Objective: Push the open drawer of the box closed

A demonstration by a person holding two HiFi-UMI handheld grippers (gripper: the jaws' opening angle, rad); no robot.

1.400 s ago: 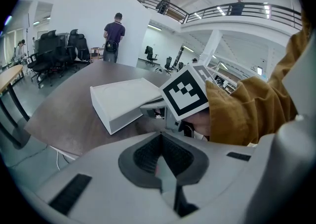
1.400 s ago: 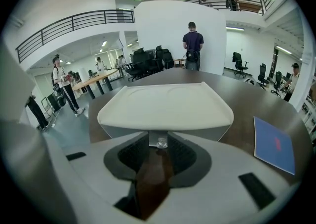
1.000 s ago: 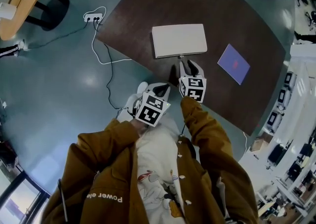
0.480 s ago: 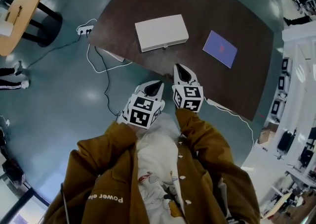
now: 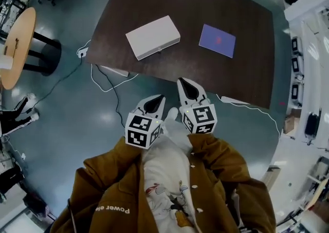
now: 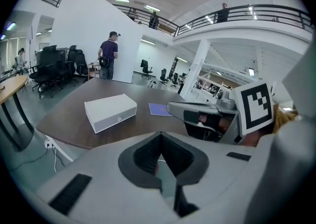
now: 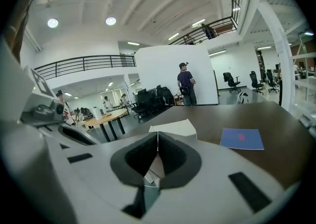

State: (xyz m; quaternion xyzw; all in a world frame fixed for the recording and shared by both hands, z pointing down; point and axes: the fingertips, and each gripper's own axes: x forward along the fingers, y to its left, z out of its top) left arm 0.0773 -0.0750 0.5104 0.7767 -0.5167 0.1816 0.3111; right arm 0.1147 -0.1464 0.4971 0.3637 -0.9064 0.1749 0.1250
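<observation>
While both grippers hang on the person's side of the table [image 5: 247, 72], the box [image 5: 152, 37] lies on the surface toward its left end, nearer the near edge than the far one and at a slant to that edge. Its drawer front [image 5: 160, 50], with a small knob, faces the near edge and sits flush with the box walls. Bare surface runs between box and near edge and along its other sides. A blue card [image 5: 217, 40] lies flat to the box's right, well apart from it. Left gripper [image 5: 156, 101]: jaws clenched tip to tip, nothing between them, over the floor [image 5: 61, 124] short of the near edge. Right gripper [image 5: 185, 85]: jaws have just been closing and now meet, grasping nothing; its tip appears at the near edge, apart from the box. A cable [image 5: 105, 80] trails on the floor beside the table's near left corner.
</observation>
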